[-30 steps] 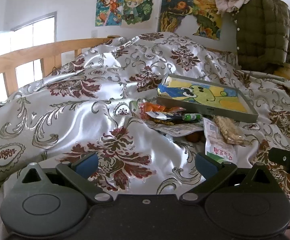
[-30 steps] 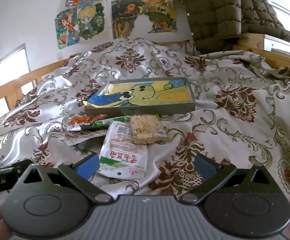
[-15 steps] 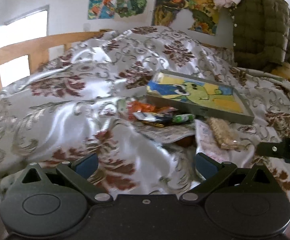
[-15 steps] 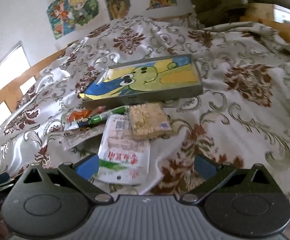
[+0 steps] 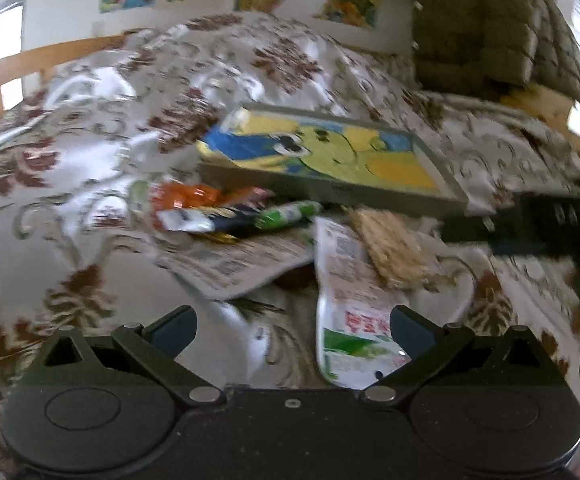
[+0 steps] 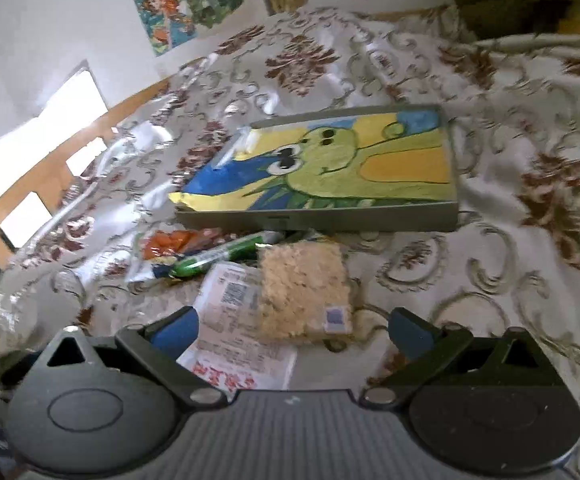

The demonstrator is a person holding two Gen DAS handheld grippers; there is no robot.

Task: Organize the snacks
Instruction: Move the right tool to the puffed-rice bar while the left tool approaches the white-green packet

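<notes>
A grey tray [image 5: 442, 200] [image 6: 330, 220] lined with a cartoon frog picture lies on the bed. In front of it is a pile of snacks: an orange packet [image 5: 185, 196] [image 6: 173, 242], a green tube [image 5: 285, 214] [image 6: 217, 258], a beige rice cake [image 5: 390, 248] [image 6: 302, 292] and a white pouch with red letters [image 5: 350, 308] [image 6: 233, 336]. My left gripper [image 5: 292, 330] is open, just short of the white pouch. My right gripper [image 6: 292, 330] is open, with the rice cake and white pouch between its fingers; it also shows in the left wrist view [image 5: 538, 220].
The bed has a shiny floral quilt [image 5: 89, 152] [image 6: 510, 240] with folds. A flat printed packet [image 5: 241, 264] lies under the snacks. A wooden bed rail [image 5: 49, 56] [image 6: 29, 184] runs on the left. A green padded jacket [image 5: 482, 24] hangs at the back right.
Both grippers have moved forward and down toward the snack pile. The right gripper now reaches across in front of the tray in the left view. Both stay open.
</notes>
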